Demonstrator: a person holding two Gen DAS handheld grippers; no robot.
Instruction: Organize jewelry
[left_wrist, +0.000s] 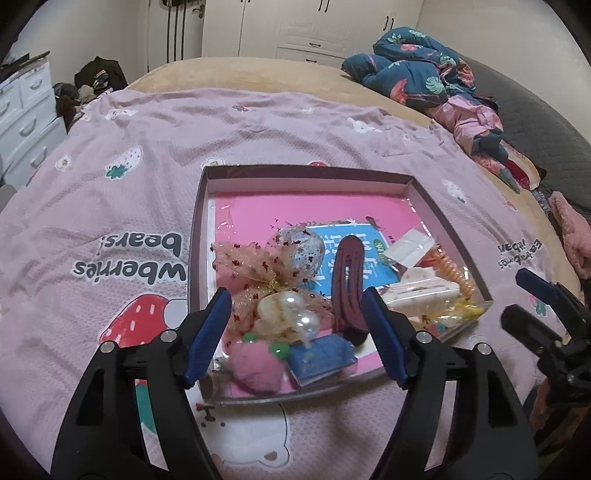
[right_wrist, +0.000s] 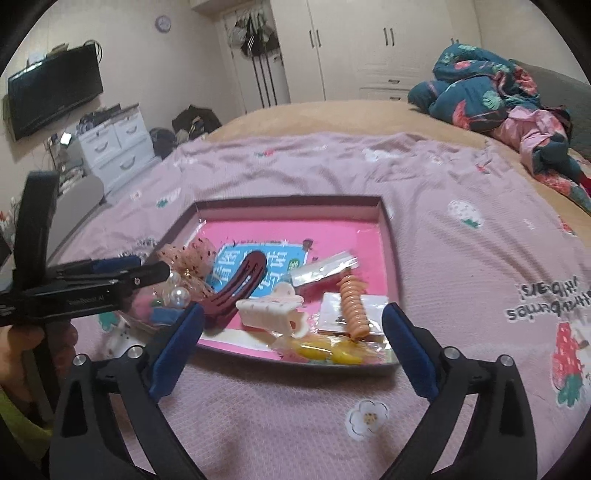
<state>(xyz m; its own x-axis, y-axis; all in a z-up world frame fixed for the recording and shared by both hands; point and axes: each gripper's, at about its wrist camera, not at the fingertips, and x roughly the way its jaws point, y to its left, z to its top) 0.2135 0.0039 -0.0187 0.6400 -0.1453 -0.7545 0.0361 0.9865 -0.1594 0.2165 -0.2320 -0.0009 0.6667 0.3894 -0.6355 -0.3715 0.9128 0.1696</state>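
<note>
A shallow cardboard tray (left_wrist: 207, 206) with a pink lining is seen lying on a lilac strawberry-print bedspread (left_wrist: 110, 206) spread over a bed. The left gripper (left_wrist: 295, 314) is held over the tray's near left corner, its blue-padded jaws apart with nothing pressed between them; framed in the gap are a sheer pink bow (left_wrist: 255, 266), a pearl hair piece (left_wrist: 291, 314), a pink plush strawberry (left_wrist: 256, 365) and a small blue packet (left_wrist: 321, 356). A long dark maroon hair clip (right_wrist: 236, 288) is laid down the middle of the tray. The right gripper (right_wrist: 293, 334) is positioned at the tray's near right edge, jaws spread wide and empty, with a cream claw clip (right_wrist: 271, 312), an orange spiral hair tie (right_wrist: 352, 306) and a yellow item in clear wrap (right_wrist: 328, 350) seen beyond them. A crumpled teal floral quilt (left_wrist: 413, 66) is visible at the far right of the bed.
</note>
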